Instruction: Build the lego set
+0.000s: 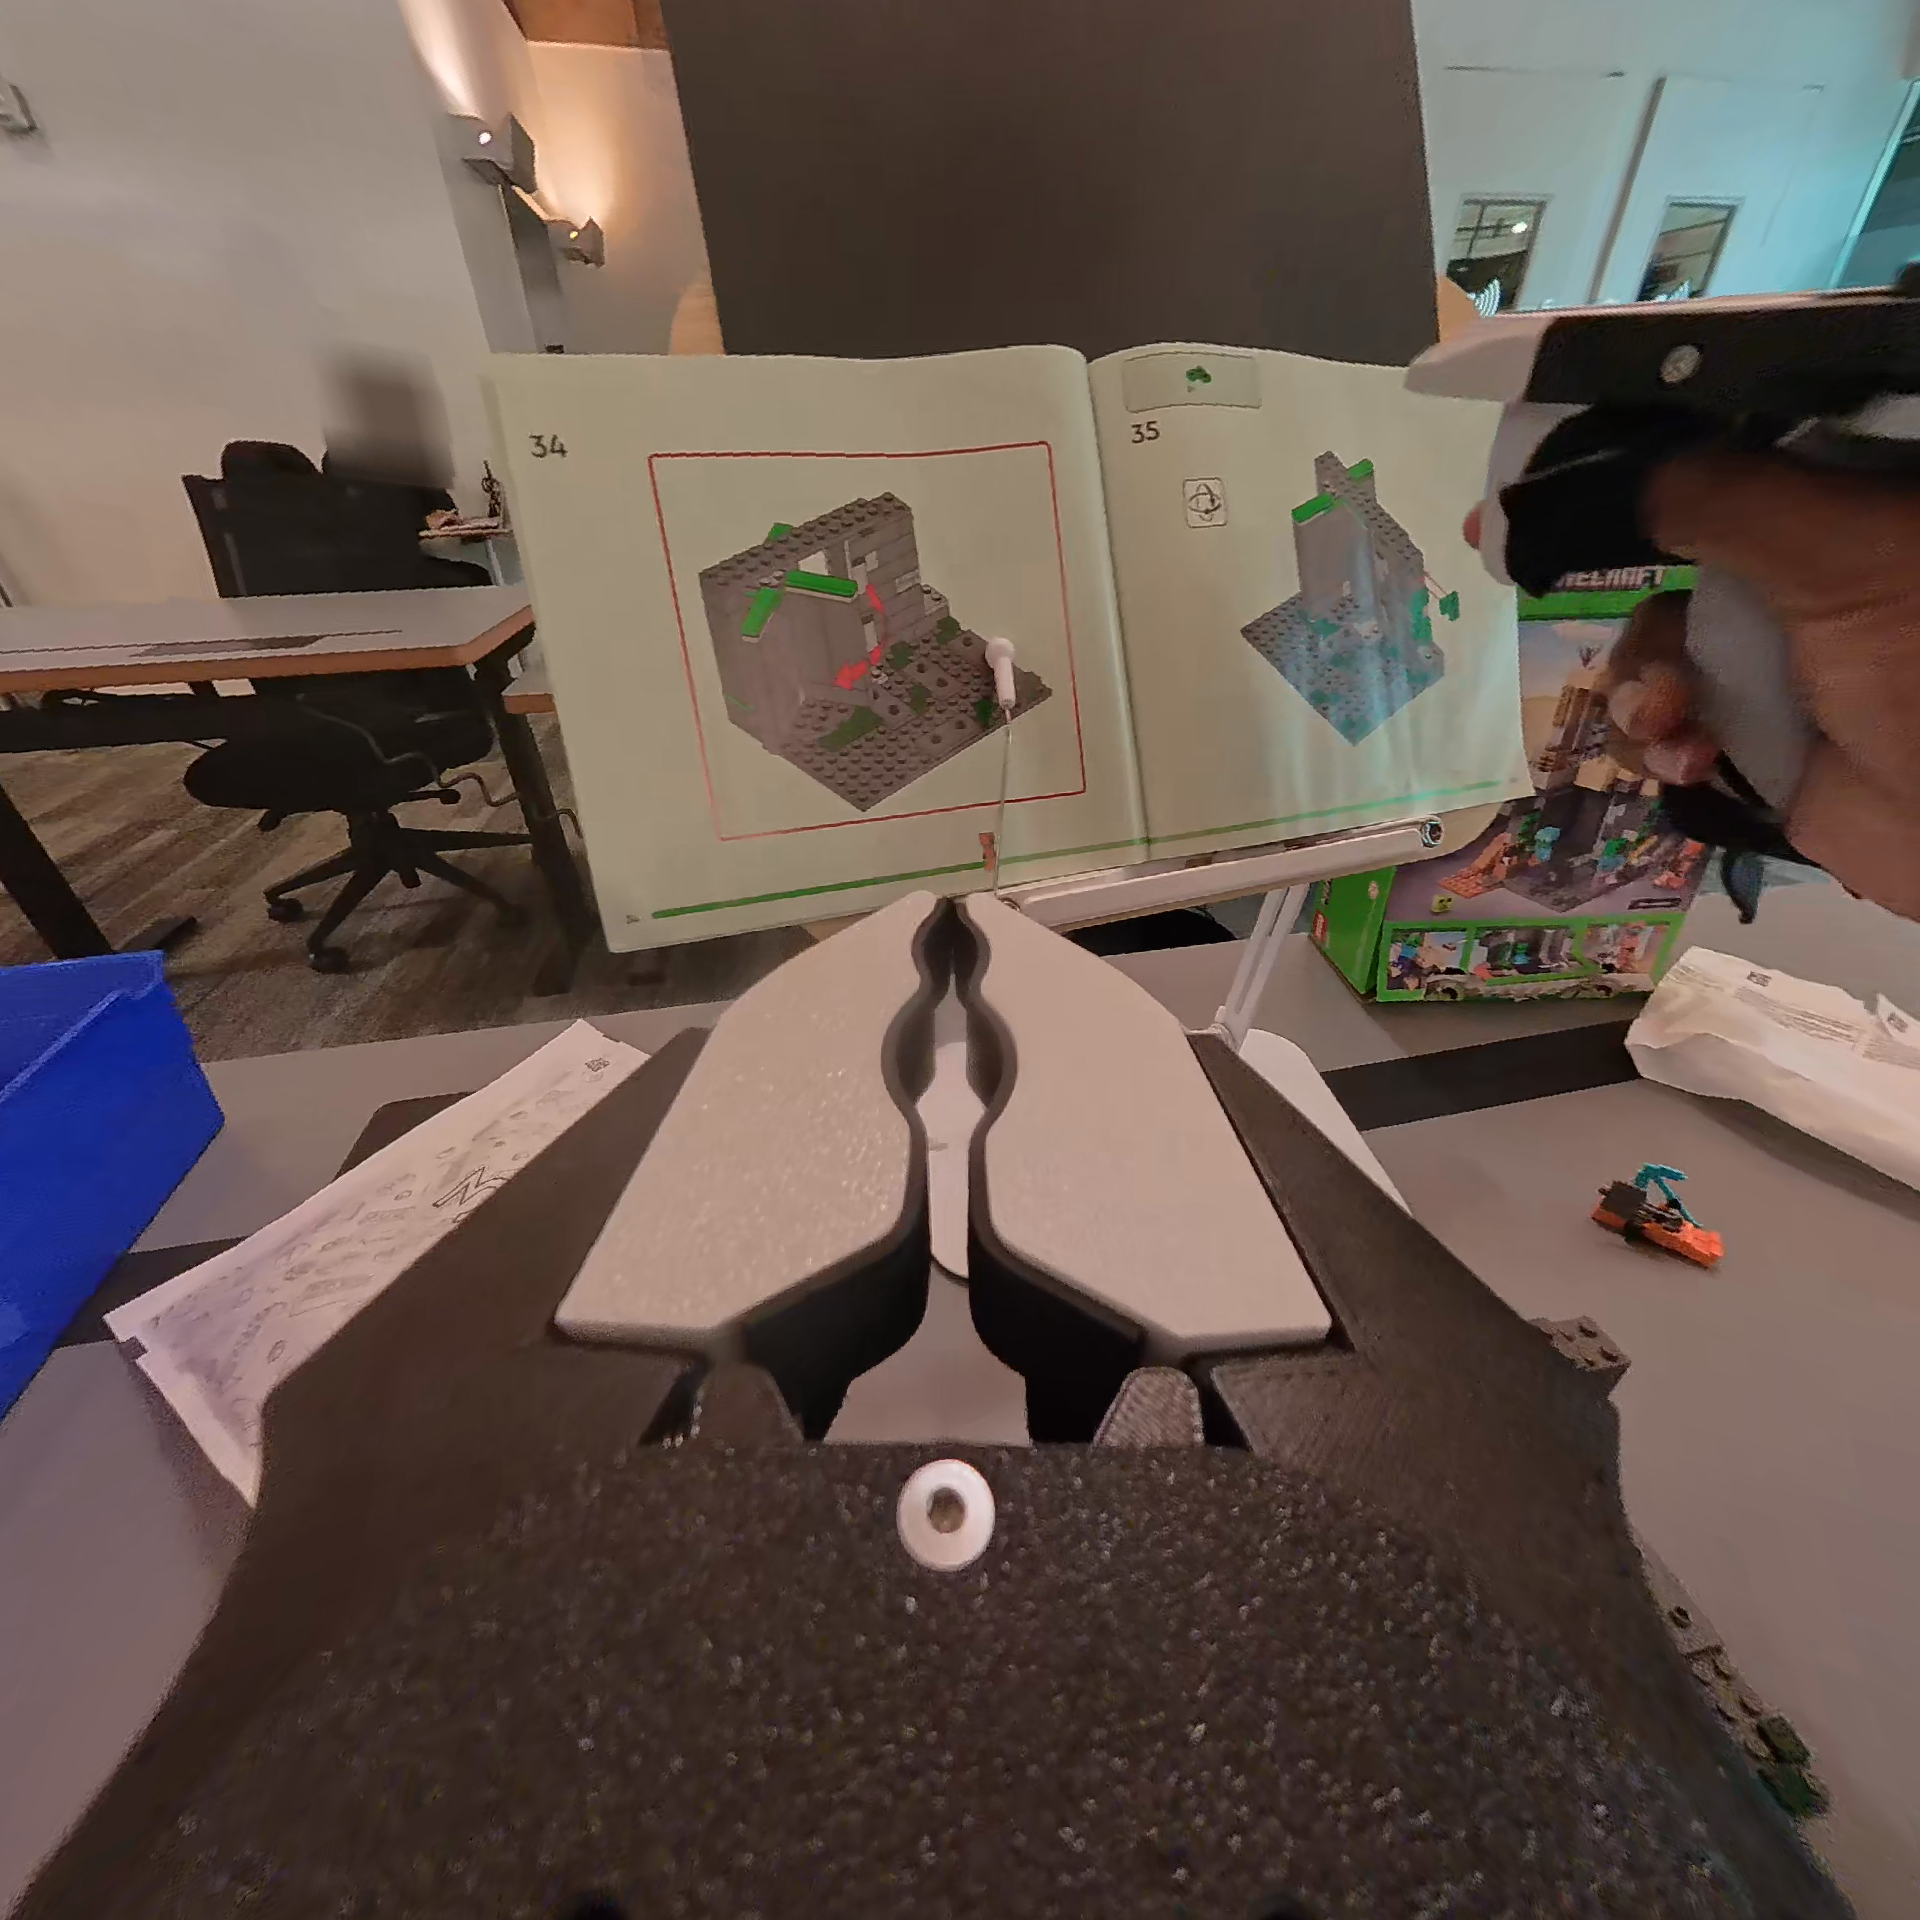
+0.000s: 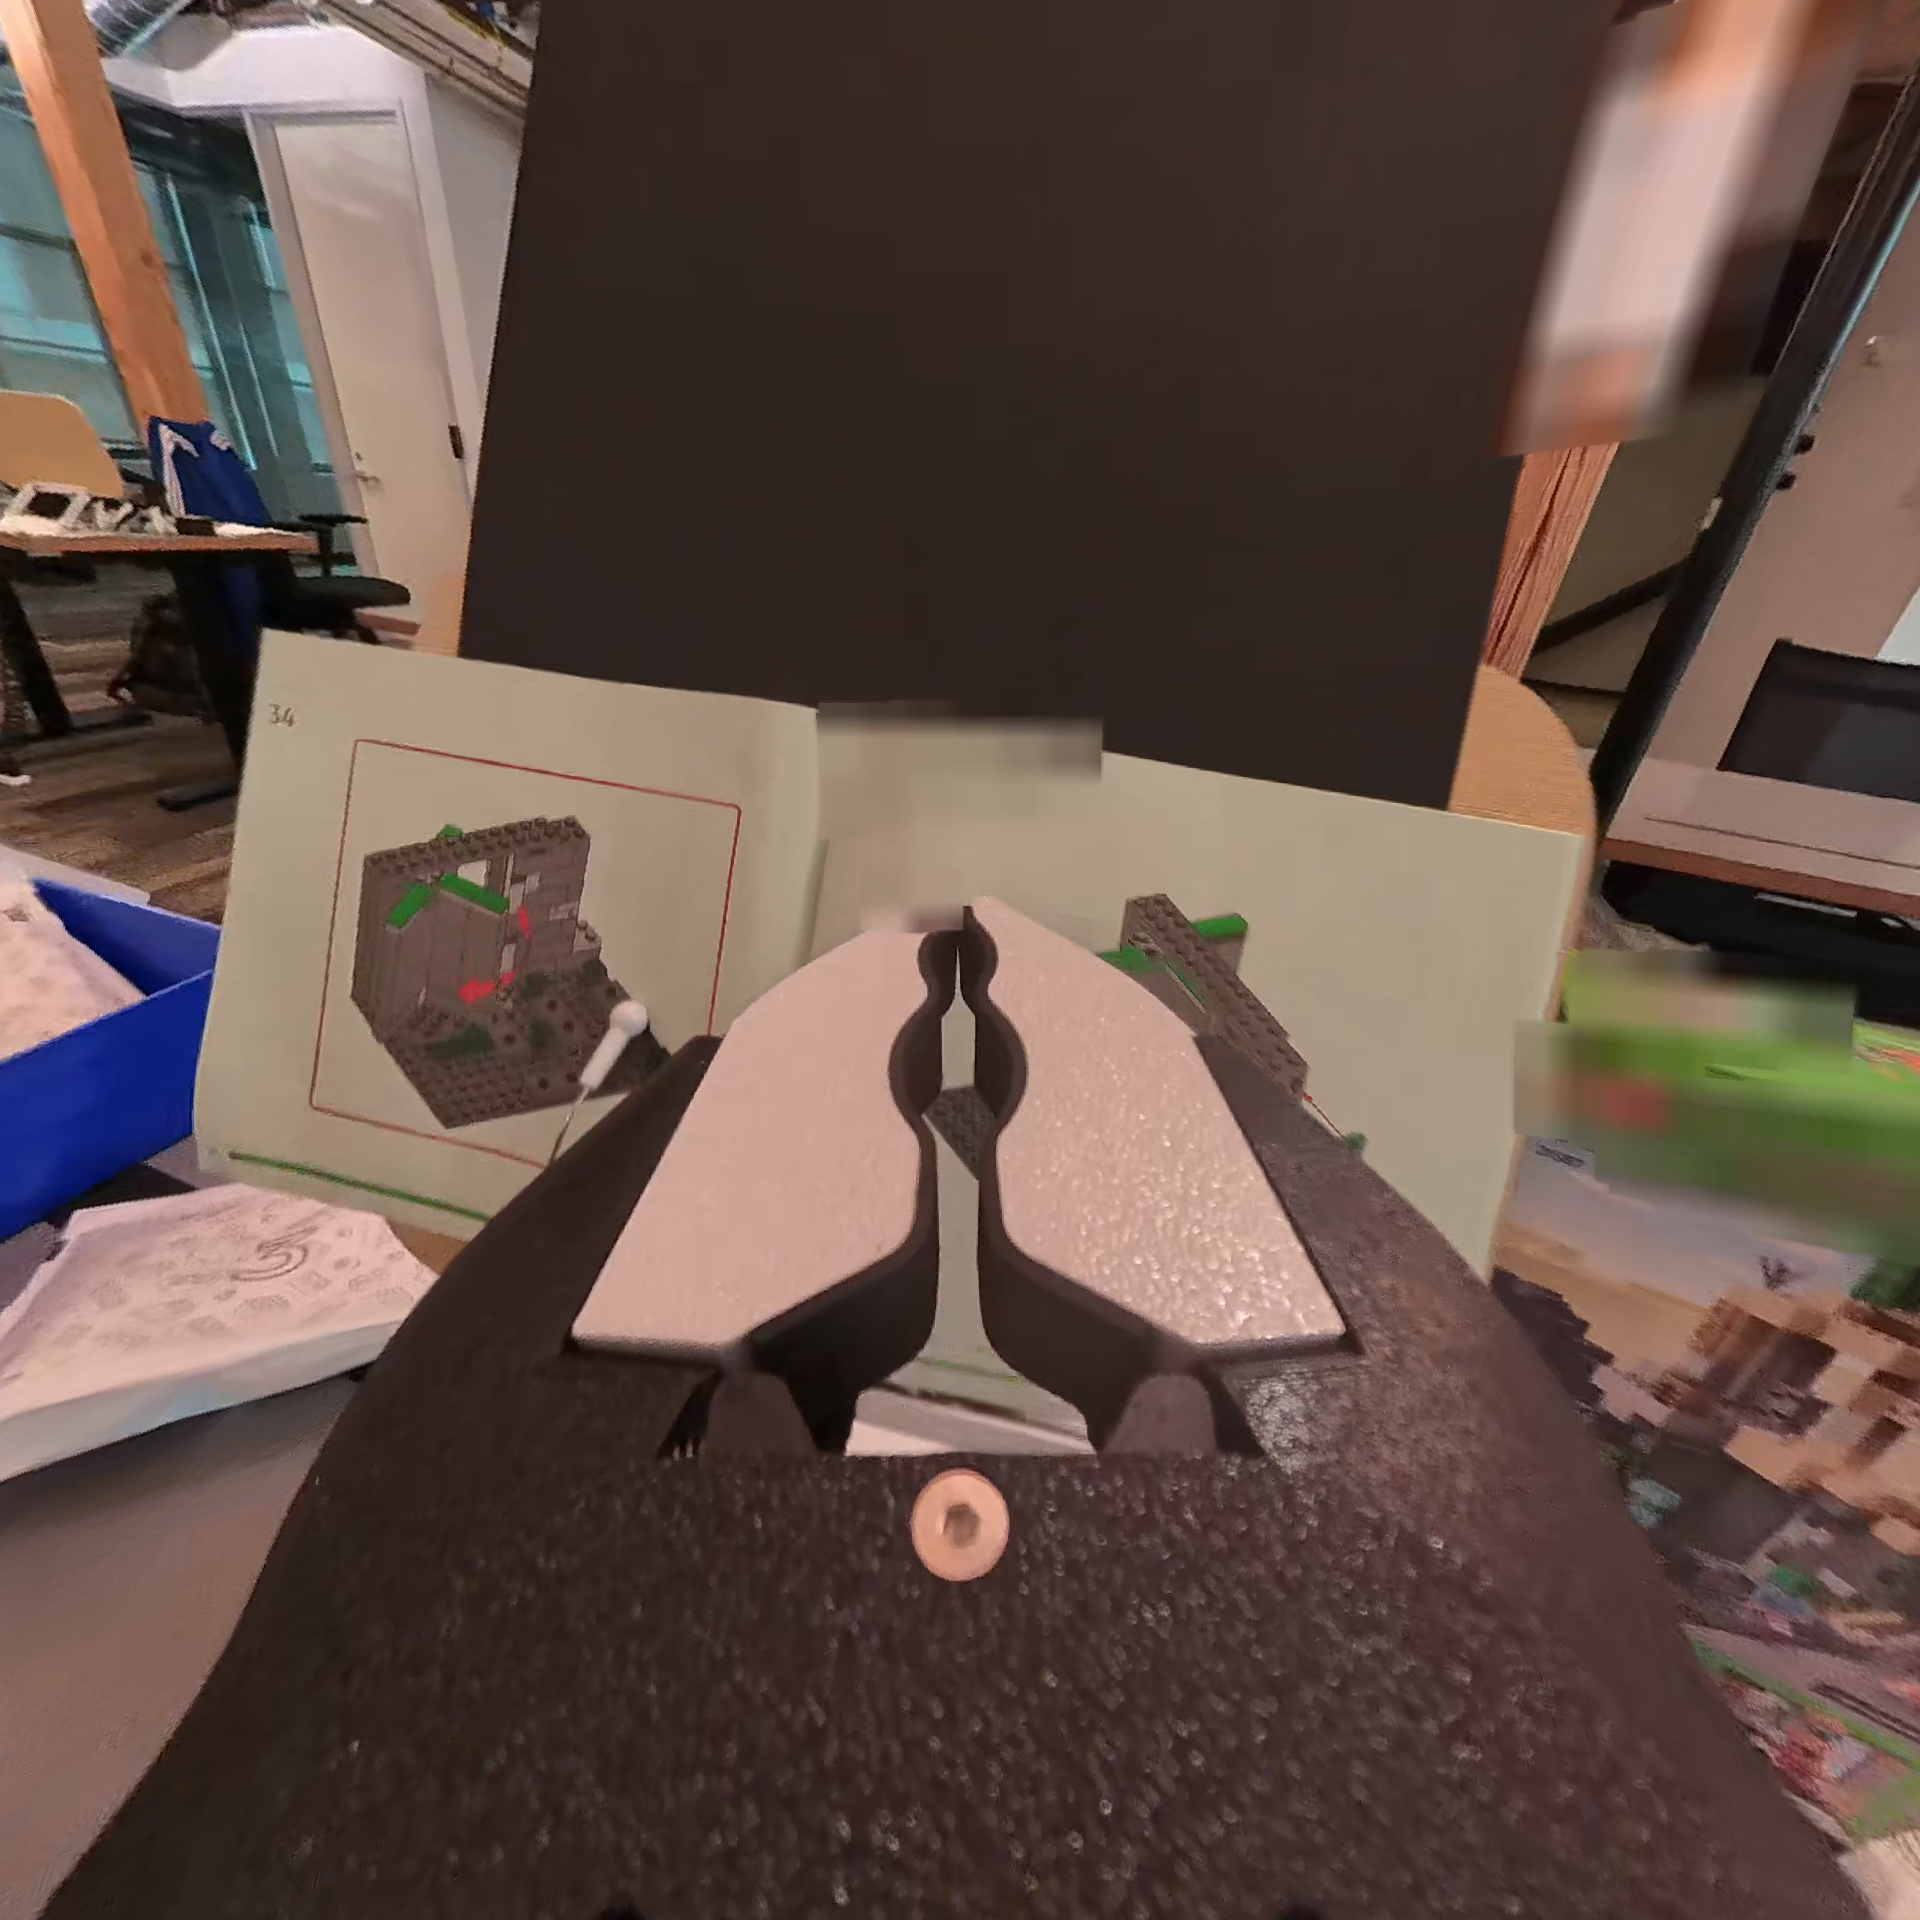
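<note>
The large dark upright panel fills the upper centre of both views, standing behind the work area. Below it the grey tabletop spans the lower half of the left wrist view.

The open pale-green instruction booklet stands at mid-frame on a white stand, both pages showing drawings of a grey and green brick build; a thin wire clip with a white tip lies across its left page.

The left gripper, black-bodied with light grey fingers, takes up the lower centre of its view. Its fingertips meet at the tips with nothing between them.

The right gripper, of the same make, fills the lower centre of its own view, tips almost touching and holding nothing. In the left wrist view its body shows at the upper right edge, carried by a person's hand.

A blue plastic bin sits at the left edge. A green printed lego box stands at right, behind the booklet's stand. A white printed paper bag lies lower left, a second crumpled white bag at the right edge.

The partly built grey lego model with green pieces appears just right of the right gripper's fingers, in front of the booklet. A small orange and teal lego assembly lies alone on the tabletop at lower right.
</note>
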Demonstrator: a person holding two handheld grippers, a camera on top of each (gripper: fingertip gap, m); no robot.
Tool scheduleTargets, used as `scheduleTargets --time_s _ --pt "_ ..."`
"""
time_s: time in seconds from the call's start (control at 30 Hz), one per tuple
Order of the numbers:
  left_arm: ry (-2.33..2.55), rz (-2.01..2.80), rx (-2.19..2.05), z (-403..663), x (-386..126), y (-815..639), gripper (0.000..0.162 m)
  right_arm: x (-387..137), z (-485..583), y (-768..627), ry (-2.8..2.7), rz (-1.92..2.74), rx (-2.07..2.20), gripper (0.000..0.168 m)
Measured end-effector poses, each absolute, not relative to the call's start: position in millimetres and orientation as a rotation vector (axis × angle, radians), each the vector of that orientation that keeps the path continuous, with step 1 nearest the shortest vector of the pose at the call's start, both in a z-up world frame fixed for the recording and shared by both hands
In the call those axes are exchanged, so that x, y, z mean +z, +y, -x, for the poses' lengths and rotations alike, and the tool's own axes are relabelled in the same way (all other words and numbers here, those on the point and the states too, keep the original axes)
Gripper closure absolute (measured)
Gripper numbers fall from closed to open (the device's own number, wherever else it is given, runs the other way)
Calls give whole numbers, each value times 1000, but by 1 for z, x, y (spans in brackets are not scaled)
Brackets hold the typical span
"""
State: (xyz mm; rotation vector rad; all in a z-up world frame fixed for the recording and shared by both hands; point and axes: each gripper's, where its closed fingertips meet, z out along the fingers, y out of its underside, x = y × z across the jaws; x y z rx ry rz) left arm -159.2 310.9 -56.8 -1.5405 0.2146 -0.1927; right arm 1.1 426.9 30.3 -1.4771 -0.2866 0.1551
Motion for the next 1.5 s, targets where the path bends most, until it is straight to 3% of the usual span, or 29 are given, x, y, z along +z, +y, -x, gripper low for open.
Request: scheduleTargets --time_s 1.5 --pt "228 1534 -209 161 -55 308 162 28 22 473 -273 1602 117 168"
